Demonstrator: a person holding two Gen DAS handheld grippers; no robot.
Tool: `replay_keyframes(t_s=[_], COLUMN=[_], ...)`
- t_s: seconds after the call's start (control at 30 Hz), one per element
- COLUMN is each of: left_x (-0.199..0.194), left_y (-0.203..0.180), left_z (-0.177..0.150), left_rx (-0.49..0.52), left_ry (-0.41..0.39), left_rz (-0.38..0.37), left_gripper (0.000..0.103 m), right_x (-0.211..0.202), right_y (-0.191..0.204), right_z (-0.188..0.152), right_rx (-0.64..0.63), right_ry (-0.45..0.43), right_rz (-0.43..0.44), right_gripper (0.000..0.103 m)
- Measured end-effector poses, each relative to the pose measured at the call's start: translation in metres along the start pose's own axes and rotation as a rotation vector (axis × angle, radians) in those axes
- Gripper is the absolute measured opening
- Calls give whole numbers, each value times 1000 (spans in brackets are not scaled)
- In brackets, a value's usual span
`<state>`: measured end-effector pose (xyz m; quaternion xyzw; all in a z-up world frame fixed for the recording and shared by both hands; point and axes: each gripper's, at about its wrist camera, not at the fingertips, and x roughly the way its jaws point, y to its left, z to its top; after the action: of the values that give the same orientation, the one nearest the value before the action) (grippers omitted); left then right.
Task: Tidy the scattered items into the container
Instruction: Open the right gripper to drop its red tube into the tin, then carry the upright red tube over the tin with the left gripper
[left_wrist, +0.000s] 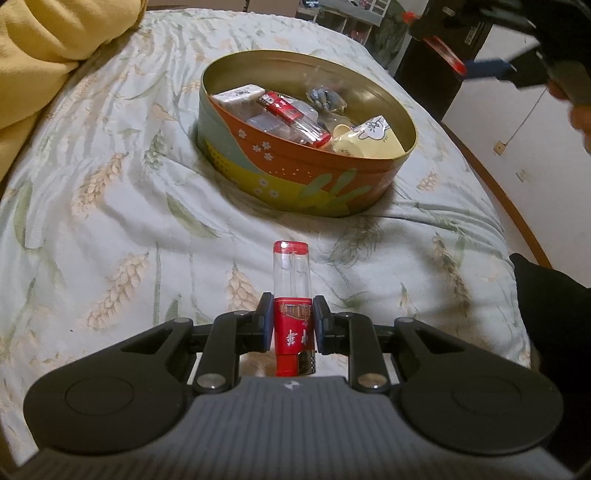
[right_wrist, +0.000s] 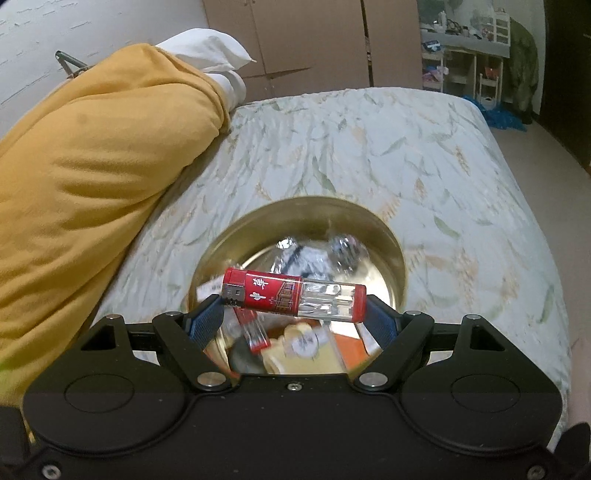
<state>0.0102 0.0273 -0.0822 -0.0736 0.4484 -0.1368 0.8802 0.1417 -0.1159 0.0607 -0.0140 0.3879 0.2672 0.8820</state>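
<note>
An oval orange and green tin (left_wrist: 295, 177) sits on the bed. It holds a red lighter (left_wrist: 291, 114), a cream cartoon cup (left_wrist: 365, 140), a white packet (left_wrist: 236, 98) and a clear wrapped item. My left gripper (left_wrist: 291, 321) is shut on a second red and clear lighter (left_wrist: 293, 291), which points forward just short of the tin. My right gripper (right_wrist: 291, 314) hangs over the tin (right_wrist: 303, 203), shut lengthwise on a third lighter (right_wrist: 291, 293) that lies crosswise between its pads. The right gripper (left_wrist: 461, 62) also shows, blurred, high at the far right in the left wrist view.
The floral bedspread (left_wrist: 129, 184) covers the bed. A yellow duvet (right_wrist: 92, 184) and a white pillow (right_wrist: 207, 48) lie along its left side. The bed's edge (left_wrist: 509, 199) drops off at the right, beside a person's dark sleeve (left_wrist: 546, 314).
</note>
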Motion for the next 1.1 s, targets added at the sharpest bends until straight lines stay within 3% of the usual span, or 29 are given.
replay_keyframes(t_s=[0.07,0.1,0.17,0.37,0.77,1.1], left_x=[0,0,0,1,-1,-11], left_y=[-1,-2,-2,-5,-16,-20], left_z=[0,0,1,3,3,8], left_rx=[1,1,1,8,25,25], left_ry=[1,2,3,8,8,-10], left_rz=[0,0,1,6,13,26], left_gripper=[25,25,25,25,25,25], right_x=[6,8,6,-9,-47,-43], right_y=[2,3,5,0,-42,-60], right_z=[6,8,9,-8,-81,-141], right_rx=[9,13,13,-13,29,92], right_ry=[-14,-15,-30,-6,18,72], right_rz=[-11,-33,-65,-9,-37,-53], right_gripper=[92,103,103,103,103,103])
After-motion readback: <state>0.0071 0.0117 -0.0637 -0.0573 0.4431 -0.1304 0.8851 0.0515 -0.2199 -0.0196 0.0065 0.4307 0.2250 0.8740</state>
